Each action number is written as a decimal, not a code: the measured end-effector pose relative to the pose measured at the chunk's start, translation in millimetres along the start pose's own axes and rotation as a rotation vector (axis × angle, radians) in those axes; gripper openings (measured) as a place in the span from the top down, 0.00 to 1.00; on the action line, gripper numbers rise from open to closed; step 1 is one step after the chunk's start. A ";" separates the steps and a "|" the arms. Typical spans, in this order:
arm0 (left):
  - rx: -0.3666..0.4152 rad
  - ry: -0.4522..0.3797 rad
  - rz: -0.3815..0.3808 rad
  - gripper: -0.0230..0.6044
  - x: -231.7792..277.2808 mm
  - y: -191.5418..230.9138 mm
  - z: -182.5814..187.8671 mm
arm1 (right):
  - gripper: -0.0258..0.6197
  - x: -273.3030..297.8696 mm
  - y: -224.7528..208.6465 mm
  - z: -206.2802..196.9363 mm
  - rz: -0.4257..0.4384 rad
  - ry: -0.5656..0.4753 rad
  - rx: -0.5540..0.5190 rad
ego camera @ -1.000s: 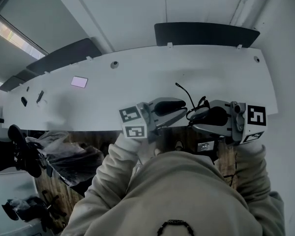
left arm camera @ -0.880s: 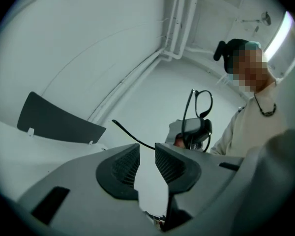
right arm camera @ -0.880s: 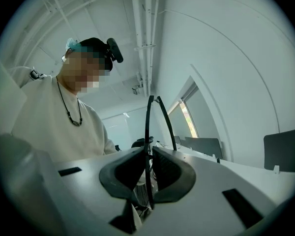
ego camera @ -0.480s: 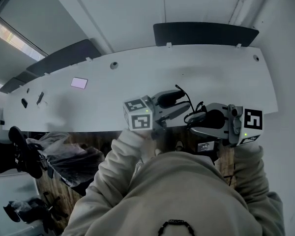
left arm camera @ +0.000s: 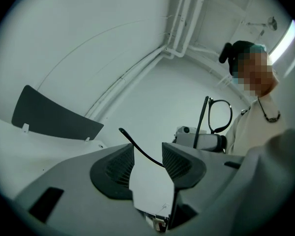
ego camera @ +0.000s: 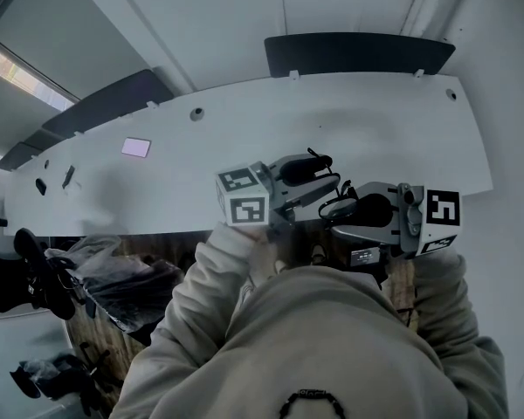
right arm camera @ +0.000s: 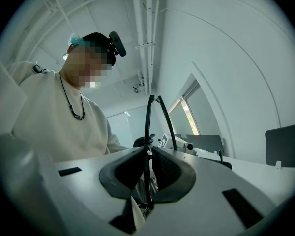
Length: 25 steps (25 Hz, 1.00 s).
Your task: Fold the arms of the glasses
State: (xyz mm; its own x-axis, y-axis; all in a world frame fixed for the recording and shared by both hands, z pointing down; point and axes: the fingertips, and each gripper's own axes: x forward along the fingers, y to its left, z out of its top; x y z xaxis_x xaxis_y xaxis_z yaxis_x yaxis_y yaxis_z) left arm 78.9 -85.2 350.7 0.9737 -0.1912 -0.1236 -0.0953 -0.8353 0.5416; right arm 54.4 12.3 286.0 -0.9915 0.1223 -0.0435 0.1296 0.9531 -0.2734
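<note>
Jaws of the left gripper point(left arm camera: 148, 146) have just been opening and stand spread around one arm point(left arm camera: 140, 149) of the single glasses point(left arm camera: 220, 116); the right gripper point(right arm camera: 147, 154) pinches their frame.

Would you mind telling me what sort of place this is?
Probably an office or lab workroom: a long white desk with dark divider panels behind it, a window at one side, and bare pipes along the ceiling.
</note>
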 end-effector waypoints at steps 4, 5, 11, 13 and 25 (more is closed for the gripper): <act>0.016 -0.008 0.004 0.79 0.7 -0.6 7.9 | 0.87 -1.2 0.8 0.0 0.010 0.005 0.006; 0.018 -0.009 0.006 0.82 0.6 -0.9 9.1 | 0.87 -1.0 0.9 -0.6 0.011 0.007 0.007; 0.021 0.006 -0.010 0.83 1.3 -3.4 5.7 | 0.87 -0.6 3.0 -5.1 0.022 0.030 0.014; 0.026 0.005 -0.009 0.83 2.1 -2.5 6.5 | 0.87 -1.6 2.0 -6.0 0.023 0.032 0.018; 0.115 0.105 -0.029 0.86 4.3 -9.5 3.2 | 0.87 -1.0 -0.3 -17.5 0.037 0.023 0.103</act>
State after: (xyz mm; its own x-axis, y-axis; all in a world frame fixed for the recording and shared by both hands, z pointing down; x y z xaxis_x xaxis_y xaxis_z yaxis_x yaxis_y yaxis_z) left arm 83.4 -79.7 342.4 0.9921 -0.1166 -0.0469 -0.0843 -0.8942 0.4397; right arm 55.2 16.7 303.0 -0.9859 0.1641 -0.0340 0.1650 0.9147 -0.3690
